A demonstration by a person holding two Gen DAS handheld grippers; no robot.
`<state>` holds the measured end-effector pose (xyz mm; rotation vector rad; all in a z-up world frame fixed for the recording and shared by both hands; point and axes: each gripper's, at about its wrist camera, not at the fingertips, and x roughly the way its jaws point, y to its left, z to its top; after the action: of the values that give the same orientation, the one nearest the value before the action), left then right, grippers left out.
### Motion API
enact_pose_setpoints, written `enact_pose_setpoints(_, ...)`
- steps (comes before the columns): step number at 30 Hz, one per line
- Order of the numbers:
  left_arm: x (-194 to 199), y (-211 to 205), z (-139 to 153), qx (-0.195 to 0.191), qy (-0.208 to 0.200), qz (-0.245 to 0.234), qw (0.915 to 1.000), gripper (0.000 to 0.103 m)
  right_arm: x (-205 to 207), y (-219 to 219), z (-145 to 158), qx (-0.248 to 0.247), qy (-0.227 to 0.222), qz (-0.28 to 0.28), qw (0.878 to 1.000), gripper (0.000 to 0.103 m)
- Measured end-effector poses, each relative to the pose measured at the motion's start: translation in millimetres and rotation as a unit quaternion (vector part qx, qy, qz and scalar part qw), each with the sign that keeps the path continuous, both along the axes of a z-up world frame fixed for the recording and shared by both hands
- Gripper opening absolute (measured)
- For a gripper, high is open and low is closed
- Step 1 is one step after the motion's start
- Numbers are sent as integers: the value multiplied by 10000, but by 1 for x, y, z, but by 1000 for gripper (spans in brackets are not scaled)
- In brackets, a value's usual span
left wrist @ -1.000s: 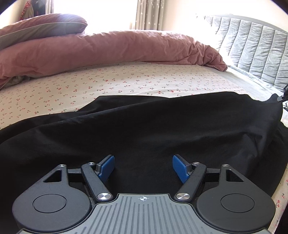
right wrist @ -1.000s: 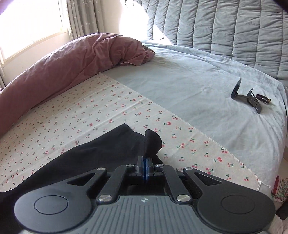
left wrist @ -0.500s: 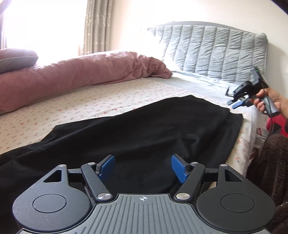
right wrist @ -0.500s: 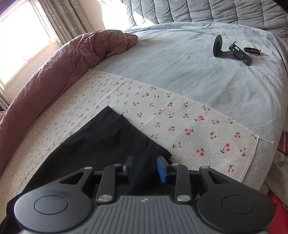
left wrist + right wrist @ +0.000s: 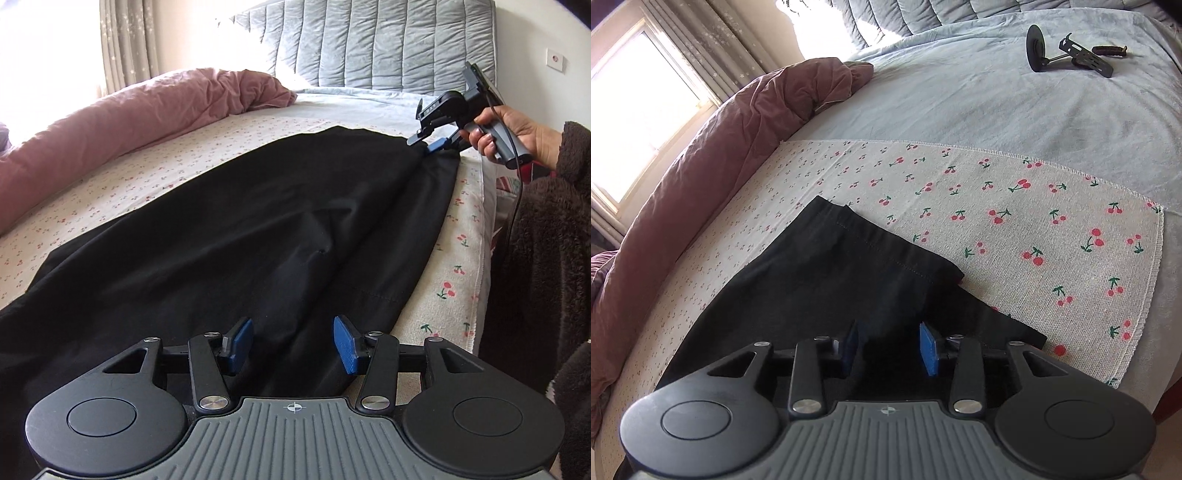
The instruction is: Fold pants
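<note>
left wrist: black pants (image 5: 236, 236) flat, lengthwise on cherry-print sheet (image 5: 454, 266)

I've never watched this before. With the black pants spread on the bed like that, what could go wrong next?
1. The left gripper is closing above the black pants; it may pinch one layer or none.
2. The right gripper is opening over the hem, which sits uneven.
3. The pants lie near the cherry cloth's edge and could slide off.

Wrist views low over bed, shared pants (image 5: 258, 229)
</note>
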<state>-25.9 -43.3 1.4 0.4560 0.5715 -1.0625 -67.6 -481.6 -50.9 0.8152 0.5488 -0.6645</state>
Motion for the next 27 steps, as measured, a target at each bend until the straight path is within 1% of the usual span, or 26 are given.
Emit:
enact_pose_setpoints(2,0,-5,-2,-24,-97,85,9999,46,0,-3,-2,3,-161,-96,9998,37)
enact_pose_setpoints(3,0,-7,-2,-40,-140,121,9998,44,-1,-4,-3,-9,-228,-123,9997,36)
enact_pose_setpoints(4,-1,-8,-2,-52,-192,146,9997,38,-1,-4,-3,-49,-261,-150,9995,25)
enact_pose_setpoints(5,-2,-10,-1,-52,-236,145,9996,20,-1,-4,-3,-127,-268,-164,9994,15)
enact_pose_setpoints(6,-3,-11,0,-68,-308,162,9994,11,-1,-3,-2,-174,-275,-133,9994,3)
enact_pose_setpoints(7,-4,-10,2,-121,-418,197,9989,8,-4,-2,1,-225,-322,-106,9992,3)
enact_pose_setpoints(8,-5,-9,6,-208,-505,210,9983,3,-6,1,4,-295,-368,-101,9988,3)
enact_pose_setpoints(9,-4,-7,10,-299,-510,228,9980,1,-8,3,9,-409,-398,-83,9983,3)
enact_pose_setpoints(11,-1,0,18,-468,-365,211,9980,0,-10,11,20,-684,-315,-31,9972,2)
enact_pose_setpoints(13,0,4,21,-534,-231,125,9982,0,-10,19,29,-953,-57,67,9954,2)
enact_pose_setpoints(14,0,6,22,-518,-184,60,9985,0,-10,24,32,-1119,150,129,9935,2)
enact_pose_setpoints(17,-3,7,19,-382,-105,-130,9991,0,-10,32,33,-1360,638,271,9883,2)
enact_pose_setpoints(22,-8,6,13,-131,47,-400,9991,0,-15,38,24,-1428,1097,389,9829,2)
enact_pose_setpoints(27,-8,8,10,-39,192,-504,9985,0,-18,42,17,-1386,1329,430,9804,2)
